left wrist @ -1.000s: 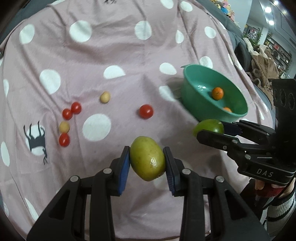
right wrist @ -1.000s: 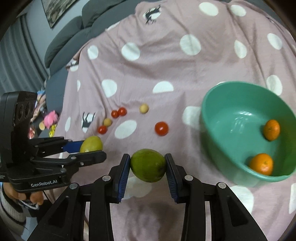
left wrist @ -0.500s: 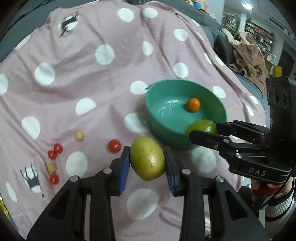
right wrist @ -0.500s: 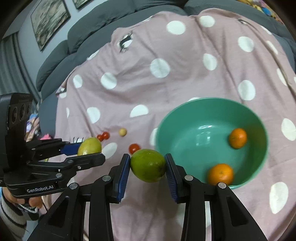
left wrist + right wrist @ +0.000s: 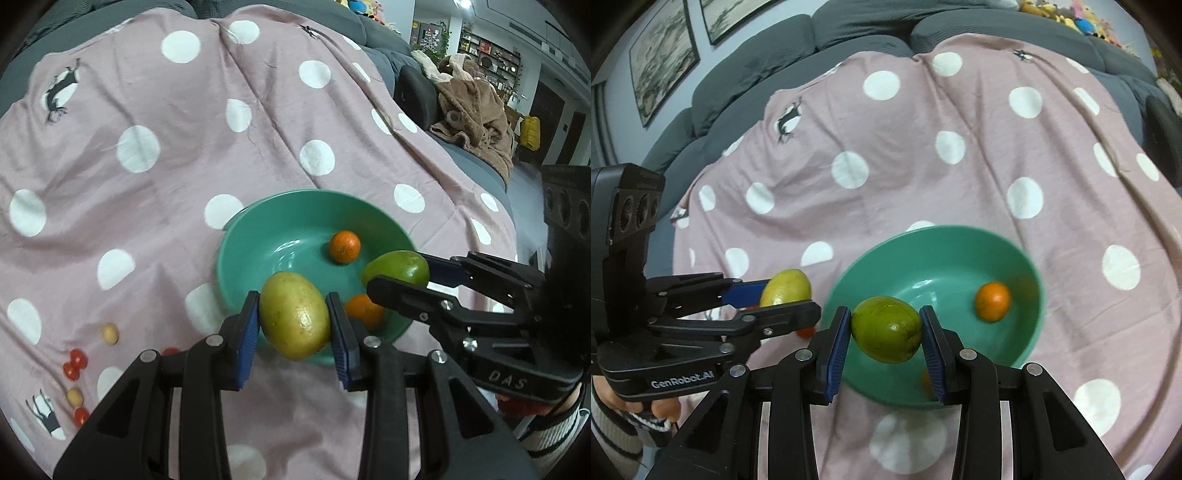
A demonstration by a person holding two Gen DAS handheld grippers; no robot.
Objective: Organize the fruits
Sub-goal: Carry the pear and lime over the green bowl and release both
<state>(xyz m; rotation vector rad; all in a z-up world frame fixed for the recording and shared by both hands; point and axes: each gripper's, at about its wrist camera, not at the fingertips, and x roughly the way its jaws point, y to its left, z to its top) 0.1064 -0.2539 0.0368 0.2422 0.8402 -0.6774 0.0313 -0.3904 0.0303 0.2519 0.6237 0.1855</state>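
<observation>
My left gripper (image 5: 293, 325) is shut on a yellow-green mango (image 5: 294, 315) and holds it over the near rim of the teal bowl (image 5: 255, 236). My right gripper (image 5: 884, 332) is shut on a green mango (image 5: 886, 328) and holds it over the bowl (image 5: 934, 254) too; that mango also shows in the left wrist view (image 5: 395, 267). Two oranges lie in the bowl, one further back (image 5: 344, 246) and one at the near side (image 5: 364, 312). Small red tomatoes (image 5: 75, 363) and yellow ones (image 5: 110, 333) lie on the cloth at the left.
The pink polka-dot cloth (image 5: 184, 129) covers a grey sofa. A brown blanket (image 5: 476, 110) lies on the sofa at the far right. Framed pictures (image 5: 661, 55) hang on the wall behind.
Both grippers have moved with their mangoes from over the cloth to above the teal bowl. The small tomatoes have shifted to the lower left of the left wrist view.
</observation>
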